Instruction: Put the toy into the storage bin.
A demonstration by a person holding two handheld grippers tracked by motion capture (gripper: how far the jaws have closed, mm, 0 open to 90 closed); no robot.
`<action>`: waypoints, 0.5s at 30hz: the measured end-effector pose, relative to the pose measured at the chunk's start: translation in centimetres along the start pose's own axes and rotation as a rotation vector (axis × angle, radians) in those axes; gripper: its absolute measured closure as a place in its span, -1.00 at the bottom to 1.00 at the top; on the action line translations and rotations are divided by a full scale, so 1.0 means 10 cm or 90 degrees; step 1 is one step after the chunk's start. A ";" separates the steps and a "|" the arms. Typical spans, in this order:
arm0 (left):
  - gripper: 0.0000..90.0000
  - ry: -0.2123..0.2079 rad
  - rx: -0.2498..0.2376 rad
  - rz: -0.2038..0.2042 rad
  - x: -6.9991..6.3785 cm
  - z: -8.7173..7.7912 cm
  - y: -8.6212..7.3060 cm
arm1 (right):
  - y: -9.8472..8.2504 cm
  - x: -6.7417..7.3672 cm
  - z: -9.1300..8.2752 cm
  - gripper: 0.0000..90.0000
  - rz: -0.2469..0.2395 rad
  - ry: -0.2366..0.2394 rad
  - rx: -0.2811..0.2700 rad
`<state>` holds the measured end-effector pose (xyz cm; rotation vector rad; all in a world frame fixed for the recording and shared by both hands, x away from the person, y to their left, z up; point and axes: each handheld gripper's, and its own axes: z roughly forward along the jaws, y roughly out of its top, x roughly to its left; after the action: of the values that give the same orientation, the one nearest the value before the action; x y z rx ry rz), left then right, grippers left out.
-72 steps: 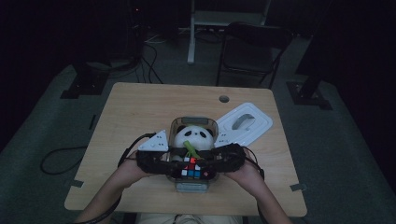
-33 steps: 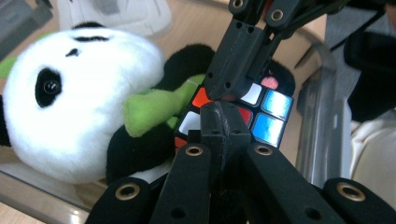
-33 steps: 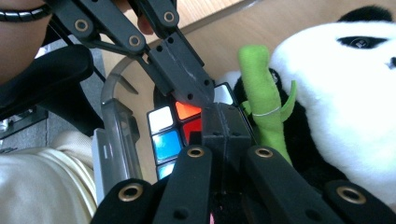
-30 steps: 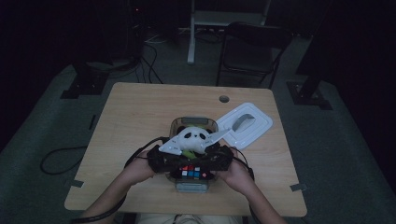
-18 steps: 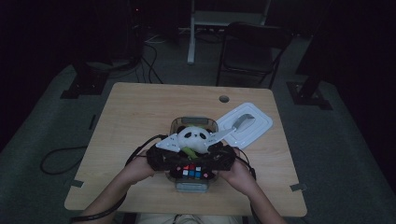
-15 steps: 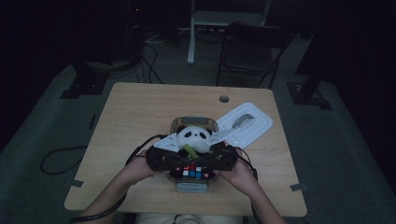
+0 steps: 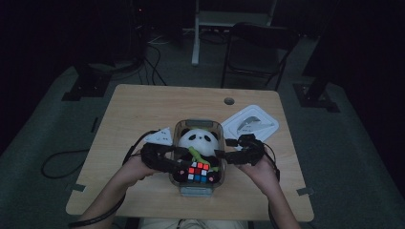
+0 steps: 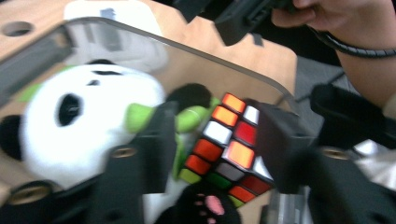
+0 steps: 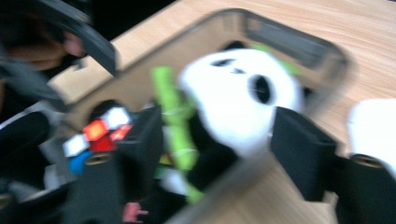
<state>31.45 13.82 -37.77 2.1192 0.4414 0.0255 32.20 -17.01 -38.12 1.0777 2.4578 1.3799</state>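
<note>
Behind cube, panda's pink paw.

No text, label, brand, number or sign is legible anywhere. The pictures are dim and partly blurred. Every surface shows plain, unlettered faces.

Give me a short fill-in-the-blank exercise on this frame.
1. The plush toy in the clear bin is a ____.
2. The puzzle cube lies in the bin nearer the ____ than the toy.
3. The white lid lies on the table to the bin's ____ in the high view.
Missing: panda; person; right
</note>
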 end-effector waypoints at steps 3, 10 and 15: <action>-0.40 0.002 -0.008 -0.010 0.07 -0.05 -0.04 | -0.05 -0.12 -0.04 -0.42 0.023 -0.025 -0.022; -0.80 0.050 0.001 -0.015 0.18 -0.09 -0.17 | -0.18 -0.35 -0.06 -0.62 0.050 -0.100 -0.025; -0.98 0.082 -0.010 -0.035 0.26 -0.18 -0.26 | -0.26 -0.49 -0.03 -0.74 0.074 -0.131 -0.019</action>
<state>32.81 17.40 -39.30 2.0971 0.5736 0.1339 34.37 -21.20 -41.12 1.3033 2.2554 1.2609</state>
